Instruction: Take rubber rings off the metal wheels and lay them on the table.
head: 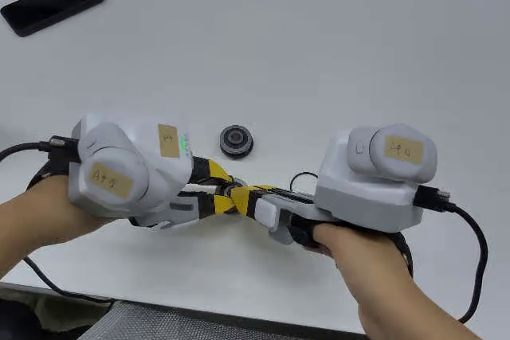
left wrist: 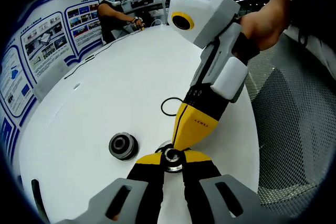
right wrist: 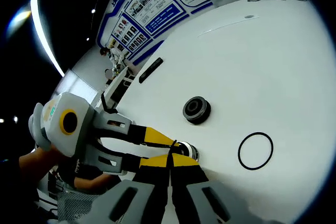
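Metal wheel (left wrist: 172, 159) gripped between left gripper's (left wrist: 172, 157) fingers (left wrist: 149, 159) — right gripper's (right wrist: 170, 157) fingers (right wrist: 156, 163) touch it.

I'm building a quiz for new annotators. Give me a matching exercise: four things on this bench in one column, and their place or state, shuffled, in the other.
Things:
1. near wheel
2. far wheel
3. loose rubber ring
4. phone

Places or states:
A. far left on the table in the head view
B. flat on the table, nothing inside it
C. clamped by the left gripper
D. on the table, past the gripper tips, untouched

Pairs: 1-C, 2-D, 3-B, 4-A
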Available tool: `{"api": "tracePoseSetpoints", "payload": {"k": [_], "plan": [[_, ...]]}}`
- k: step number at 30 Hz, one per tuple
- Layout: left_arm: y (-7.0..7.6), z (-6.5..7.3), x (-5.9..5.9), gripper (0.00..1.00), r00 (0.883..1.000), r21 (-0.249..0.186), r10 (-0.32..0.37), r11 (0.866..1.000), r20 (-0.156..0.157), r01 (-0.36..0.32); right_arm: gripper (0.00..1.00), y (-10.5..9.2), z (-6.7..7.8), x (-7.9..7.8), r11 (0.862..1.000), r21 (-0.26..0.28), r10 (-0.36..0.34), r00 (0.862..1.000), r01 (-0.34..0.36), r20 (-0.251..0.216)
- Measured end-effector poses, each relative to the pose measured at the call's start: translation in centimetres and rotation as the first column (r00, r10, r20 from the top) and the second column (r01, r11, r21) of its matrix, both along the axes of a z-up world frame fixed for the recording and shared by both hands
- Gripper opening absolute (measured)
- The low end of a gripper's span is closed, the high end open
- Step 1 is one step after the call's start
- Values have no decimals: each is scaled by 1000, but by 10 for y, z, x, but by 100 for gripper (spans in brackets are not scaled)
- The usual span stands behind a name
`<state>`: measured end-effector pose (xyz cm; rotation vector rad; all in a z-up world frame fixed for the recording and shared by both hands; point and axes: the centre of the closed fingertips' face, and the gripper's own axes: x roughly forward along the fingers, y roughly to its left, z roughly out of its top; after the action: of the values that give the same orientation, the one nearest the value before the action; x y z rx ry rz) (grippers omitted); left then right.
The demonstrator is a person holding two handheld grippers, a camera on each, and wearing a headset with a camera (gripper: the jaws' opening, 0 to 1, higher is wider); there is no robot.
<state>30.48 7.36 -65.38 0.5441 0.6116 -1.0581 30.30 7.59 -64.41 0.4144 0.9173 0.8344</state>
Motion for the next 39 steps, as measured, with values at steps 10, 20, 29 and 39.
{"api": "tracePoseSetpoints", "payload": {"k": [10, 20, 29, 39], "plan": [[0, 2, 0, 14, 999, -3, 36, 999, -28, -36, 2, 1, 1, -1, 998, 50, -26, 998, 29, -61], [12, 13, -7, 13, 999, -5, 50, 999, -6, -50, 2, 6, 7, -8, 997, 79, -17, 996, 23, -86], [19, 34, -7, 18, 993, -52, 110, 993, 29, -109, 2, 3, 21, -1, 988, 136, -53, 992, 68, -110], [33, 56, 4, 28, 979, -114, 190, 977, 71, -181, 2, -26, 31, 21, 971, 161, -158, 981, 176, -116]]}}
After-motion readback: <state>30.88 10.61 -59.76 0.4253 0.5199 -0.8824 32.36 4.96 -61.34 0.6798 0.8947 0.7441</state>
